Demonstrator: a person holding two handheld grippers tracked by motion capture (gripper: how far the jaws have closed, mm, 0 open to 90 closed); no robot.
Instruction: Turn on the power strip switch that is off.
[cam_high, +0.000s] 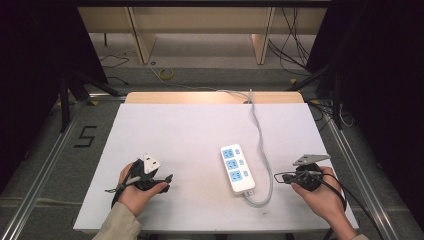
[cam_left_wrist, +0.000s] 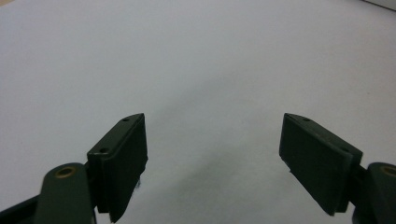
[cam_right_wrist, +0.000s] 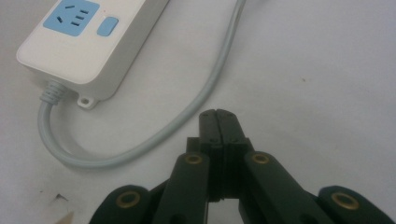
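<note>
A: Left gripper (cam_high: 167, 182)?
B: Jaws spread wide, nothing between the pads (cam_left_wrist: 122, 161). Bare white table (cam_left_wrist: 201, 60) ahead of the fingertips.

A: Right gripper (cam_high: 278, 177)?
B: Pressed fully together, pads touching, nothing pinched. Seen clearly in the right gripper view (cam_right_wrist: 218, 114).

A: Power strip (cam_high: 237, 168) location?
B: Flat on the table, between the two grippers, nearer the right fingertips, apart from them. In the right gripper view, strip end (cam_right_wrist: 88, 42) up and left of the closed tips, not touching.

A: Grey cable (cam_high: 261, 135)?
B: Out of the strip's near end, looping just ahead of the right tips (cam_right_wrist: 140, 147), then running away across the table. Close to the tips, contact not seen.

A: Hands?
B: Left hand (cam_high: 137, 192) and right hand (cam_high: 320, 192) each around a gripper body, low over the table.
</note>
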